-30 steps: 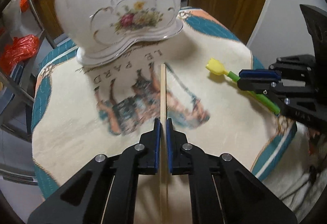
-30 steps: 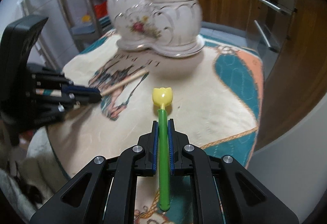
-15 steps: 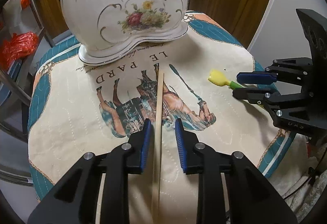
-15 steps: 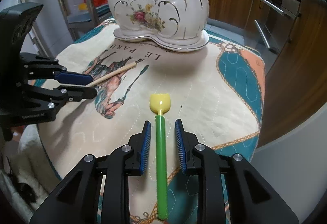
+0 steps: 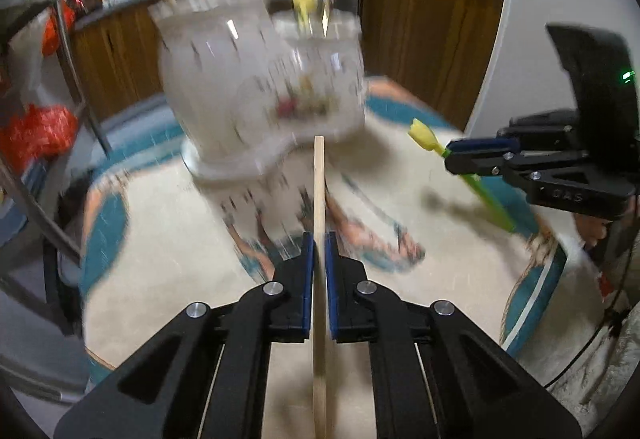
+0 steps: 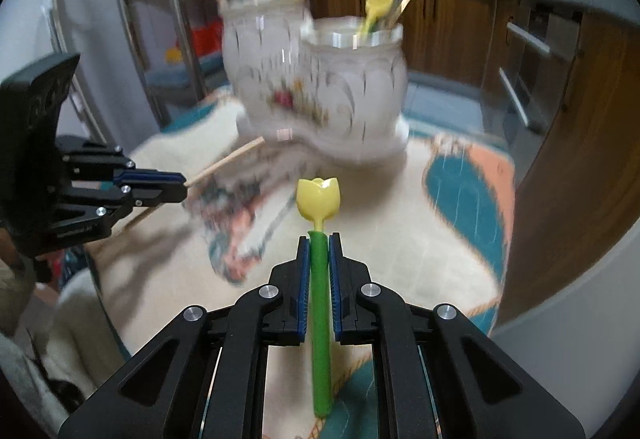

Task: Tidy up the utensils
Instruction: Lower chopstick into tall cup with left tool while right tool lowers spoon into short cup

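Two-compartment ceramic holder stood far on the tablecloth; chopstick lay near-left, tulip-ended utensil near-right.

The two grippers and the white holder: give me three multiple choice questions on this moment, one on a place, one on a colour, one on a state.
1. Where does the holder stand?
A. on the floor
B. on the cloth-covered table, beyond both grippers
C. on a metal shelf

2. What colour is the handle of the utensil in the right gripper?
A. red
B. blue
C. green

3. What is the left gripper doing?
A. clamping a wooden stick
B. standing wide open over nothing
C. clamping a metal fork

Answers: 1 B, the holder rests on the printed cloth behind both held items. 2 C, a green handle with a yellow tulip-shaped tip runs between the blue pads. 3 A, the pads press on the pale stick, which both views show raised off the cloth.
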The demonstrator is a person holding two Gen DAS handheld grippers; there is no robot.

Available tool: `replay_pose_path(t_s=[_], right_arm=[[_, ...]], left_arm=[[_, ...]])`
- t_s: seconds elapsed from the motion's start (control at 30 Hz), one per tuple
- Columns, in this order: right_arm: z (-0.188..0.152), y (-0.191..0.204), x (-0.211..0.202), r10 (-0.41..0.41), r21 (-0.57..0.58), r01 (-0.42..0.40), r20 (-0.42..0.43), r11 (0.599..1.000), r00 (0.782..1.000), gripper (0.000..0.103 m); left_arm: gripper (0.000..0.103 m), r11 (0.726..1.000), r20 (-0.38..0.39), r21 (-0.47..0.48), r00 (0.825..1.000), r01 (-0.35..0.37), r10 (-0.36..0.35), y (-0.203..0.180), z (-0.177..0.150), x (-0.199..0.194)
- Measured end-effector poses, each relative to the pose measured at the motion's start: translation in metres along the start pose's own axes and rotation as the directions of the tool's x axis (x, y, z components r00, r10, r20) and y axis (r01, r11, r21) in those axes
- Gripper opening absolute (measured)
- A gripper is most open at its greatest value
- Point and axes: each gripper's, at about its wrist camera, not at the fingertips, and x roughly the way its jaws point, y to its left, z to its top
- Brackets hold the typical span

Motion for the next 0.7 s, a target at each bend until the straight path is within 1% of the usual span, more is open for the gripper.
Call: replay_pose_path(t_s=[0.03,0.07,0.13,0.2,0.3,0.33,0.43,0.5,0.57,0.63,0.7], right_arm=[[0.007,0.0,-0.006,0.009,0.004,-0.009,0.036,1.0,0.999,0.01],[0.013,-0.001,-0.01,0.016,0.01,-0.017,0.068,1.0,0.998,0.01],[0.028,-0.002,-0.021,0.03,0.021,-0.033,0.143,0.999,0.989,0.01],[0.038,-0.002,-0.026,0.034,0.029,-0.04,0.194,0.999,0.98,0.01],[0.059,-0.008,-0.032,0.033,0.053,-0.05,0.279,0.997,0.96,0.01],[0.064,-0.01,-0.033,0.039,0.058,-0.059,0.296,0.997,0.954,0.01],[0.078,-0.014,-0.032,0.033,0.067,-0.059,0.332,0.996,0.943,0.01],[0.085,-0.016,-0.03,0.037,0.071,-0.065,0.339,0.995,0.94,0.01],[0.093,-0.018,-0.029,0.044,0.076,-0.075,0.354,0.994,0.934,0.01],[0.1,-0.018,-0.031,0.054,0.075,-0.088,0.372,0.993,0.927,0.01],[0.106,-0.02,-0.032,0.056,0.074,-0.092,0.392,0.993,0.918,0.01]], left_arm=[[0.006,1.0,0.029,-0.005,1.0,0.001,0.0,0.003,0.003,-0.006],[0.006,1.0,0.074,-0.013,0.997,0.003,-0.002,0.008,0.008,-0.014],[0.006,1.0,0.151,-0.021,0.989,0.009,-0.006,0.015,0.018,-0.027],[0.006,1.0,0.233,-0.017,0.972,0.0,0.004,0.021,0.03,-0.04],[0.006,1.0,0.323,-0.022,0.946,-0.02,0.026,0.033,0.049,-0.052],[0.006,0.999,0.34,-0.032,0.94,-0.028,0.038,0.04,0.054,-0.052],[0.006,0.996,0.359,-0.063,0.93,-0.06,0.079,0.057,0.066,-0.048],[0.006,0.994,0.378,-0.081,0.92,-0.08,0.105,0.069,0.076,-0.044],[0.006,0.992,0.394,-0.098,0.912,-0.084,0.117,0.08,0.085,-0.042],[0.006,0.991,0.413,-0.113,0.904,-0.072,0.113,0.091,0.096,-0.039],[0.006,0.991,0.439,-0.123,0.892,-0.055,0.104,0.097,0.107,-0.038]])
